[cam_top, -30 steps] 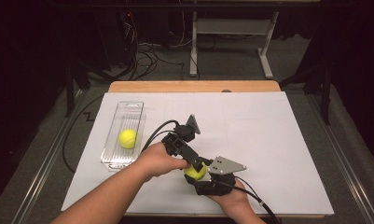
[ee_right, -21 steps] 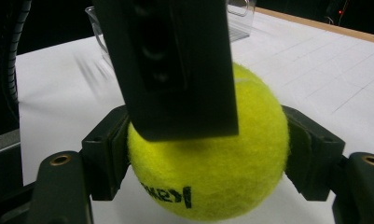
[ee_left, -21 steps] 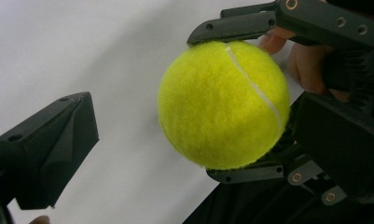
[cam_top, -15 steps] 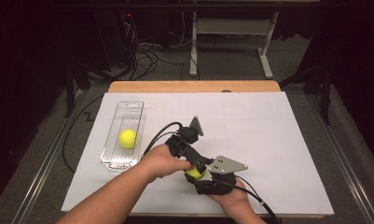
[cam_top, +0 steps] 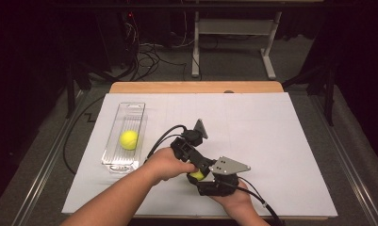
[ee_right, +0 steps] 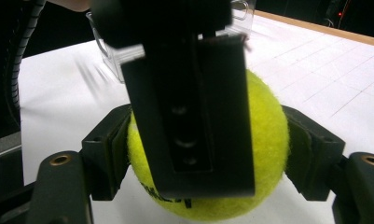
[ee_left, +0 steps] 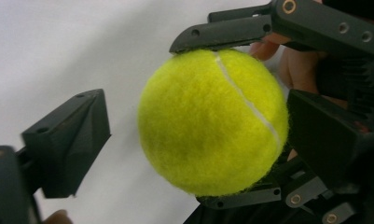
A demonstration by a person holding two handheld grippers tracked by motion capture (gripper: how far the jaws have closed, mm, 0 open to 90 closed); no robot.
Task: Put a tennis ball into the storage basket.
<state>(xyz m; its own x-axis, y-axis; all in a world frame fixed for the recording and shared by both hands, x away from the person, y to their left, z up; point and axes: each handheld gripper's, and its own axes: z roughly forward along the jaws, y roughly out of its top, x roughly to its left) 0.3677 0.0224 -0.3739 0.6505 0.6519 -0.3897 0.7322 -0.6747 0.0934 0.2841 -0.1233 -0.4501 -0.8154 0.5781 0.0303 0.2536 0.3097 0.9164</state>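
Yellow tennis ball (ee_left: 212, 121) stayed pinched in our right gripper (cam_top: 203, 181); our left gripper (cam_top: 199, 168) had just been closing around it, seemingly untouching, for a handover.

The white worktop (cam_top: 271, 141) is evenly lit from above while the room behind lies dark. In the right gripper view the near black tool (ee_right: 189, 93) is blurred, with motion streaks beside it.
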